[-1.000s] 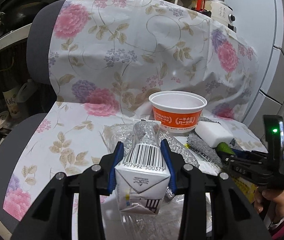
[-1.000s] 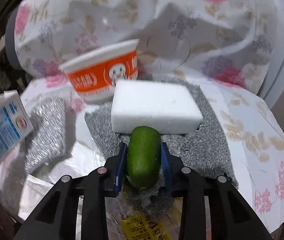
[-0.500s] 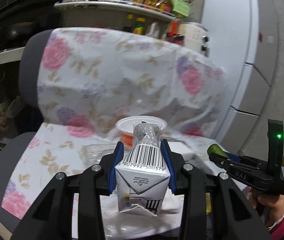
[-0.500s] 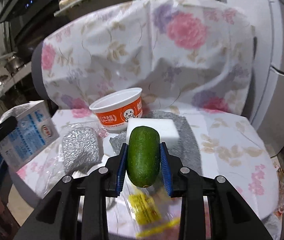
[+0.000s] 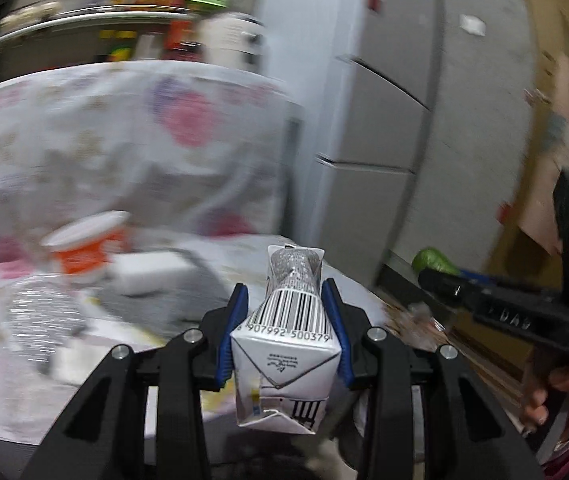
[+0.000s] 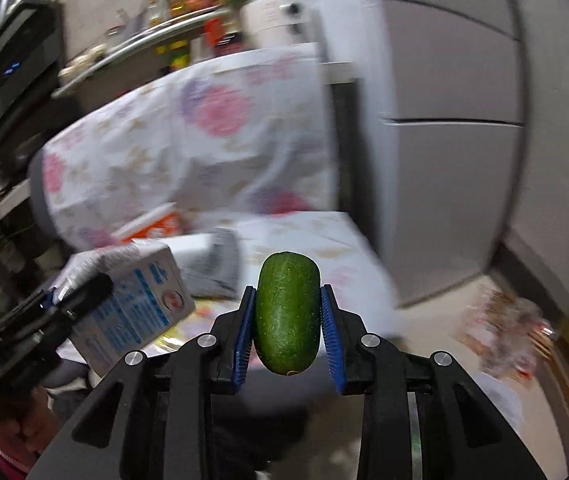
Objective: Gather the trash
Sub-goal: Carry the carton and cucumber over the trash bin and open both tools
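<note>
Gripping a crushed milk carton point(image 5: 286, 344) between its blue pads, the left tool point(image 5: 284, 300) holds it clear of the chair — the carton's barcode face turns up toward the camera and its flattened silver top points forward. The right tool point(image 6: 287, 312) is clenched on a green cucumber piece point(image 6: 287, 312), which stands on end between the pads with its rounded tip uppermost. Each tool shows in the other's view: from the left wrist, the right tool point(image 5: 440, 280) sits at the far right with the cucumber piece point(image 5: 430, 261) poking out of its tip and a hand point(image 5: 560, 392) under its handle; from the right wrist, the left tool point(image 6: 66, 300) sits at lower left with the carton point(image 6: 136, 304) showing its blue-printed side.

Behind both lies a chair draped in a floral cloth point(image 5: 124, 140) (pink and purple blooms, heavily blurred). On its seat rest an orange-and-white paper bowl point(image 5: 88, 244), a white foam block point(image 5: 146, 272) just beside it on a grey cloth point(image 5: 188, 296), and a crinkled silver wrapper point(image 5: 44, 316) nearer the front edge. A grey refrigerator point(image 5: 384, 120) stands to the right of the chair, and a shelf of bottles point(image 6: 188, 0) runs along the wall behind. On the floor at the right of the right-wrist view lies a blurred clear plastic bag point(image 6: 512, 328).
</note>
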Demonstrator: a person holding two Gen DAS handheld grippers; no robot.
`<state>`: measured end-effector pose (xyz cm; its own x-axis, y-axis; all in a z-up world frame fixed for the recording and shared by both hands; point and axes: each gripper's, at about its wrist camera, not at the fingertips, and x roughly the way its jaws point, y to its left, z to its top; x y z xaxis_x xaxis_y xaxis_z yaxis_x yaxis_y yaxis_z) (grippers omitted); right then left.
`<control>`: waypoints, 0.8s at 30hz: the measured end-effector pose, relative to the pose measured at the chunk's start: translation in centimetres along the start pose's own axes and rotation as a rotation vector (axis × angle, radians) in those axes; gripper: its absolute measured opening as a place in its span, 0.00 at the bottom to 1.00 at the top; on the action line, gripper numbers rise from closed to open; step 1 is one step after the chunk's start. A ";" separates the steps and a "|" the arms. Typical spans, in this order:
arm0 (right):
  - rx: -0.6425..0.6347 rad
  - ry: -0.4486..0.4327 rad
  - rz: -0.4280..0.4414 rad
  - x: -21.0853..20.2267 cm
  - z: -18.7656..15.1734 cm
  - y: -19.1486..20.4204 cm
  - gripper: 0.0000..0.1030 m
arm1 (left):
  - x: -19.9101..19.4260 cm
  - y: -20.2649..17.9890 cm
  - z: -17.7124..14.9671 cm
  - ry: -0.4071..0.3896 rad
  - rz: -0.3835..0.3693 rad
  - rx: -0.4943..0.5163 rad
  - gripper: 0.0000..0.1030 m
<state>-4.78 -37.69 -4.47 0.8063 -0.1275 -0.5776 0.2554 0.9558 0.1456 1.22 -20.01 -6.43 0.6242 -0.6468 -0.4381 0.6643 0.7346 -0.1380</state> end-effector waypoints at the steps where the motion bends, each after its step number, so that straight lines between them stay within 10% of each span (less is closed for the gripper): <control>1: 0.015 0.004 -0.040 -0.9 -0.8 -1.5 0.32 | 0.8 -1.5 -0.5 0.015 -0.032 0.024 0.36; 11: 0.280 0.128 -0.288 -3.5 -9.6 -14.9 0.32 | 9.5 -14.8 -4.0 0.243 -0.341 0.176 0.35; 22: 0.406 0.206 -0.323 -0.2 -13.5 -21.1 0.35 | 14.8 -19.1 -4.8 0.348 -0.424 0.192 0.36; 24: 0.432 0.199 -0.333 0.0 -13.4 -21.9 0.38 | 15.4 -19.5 -4.7 0.363 -0.422 0.187 0.54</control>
<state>-17.49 -55.09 -18.40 0.5401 -0.3106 -0.7822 0.7063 0.6726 0.2206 -4.06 -43.32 -14.60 0.1316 -0.7397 -0.6600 0.9067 0.3590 -0.2215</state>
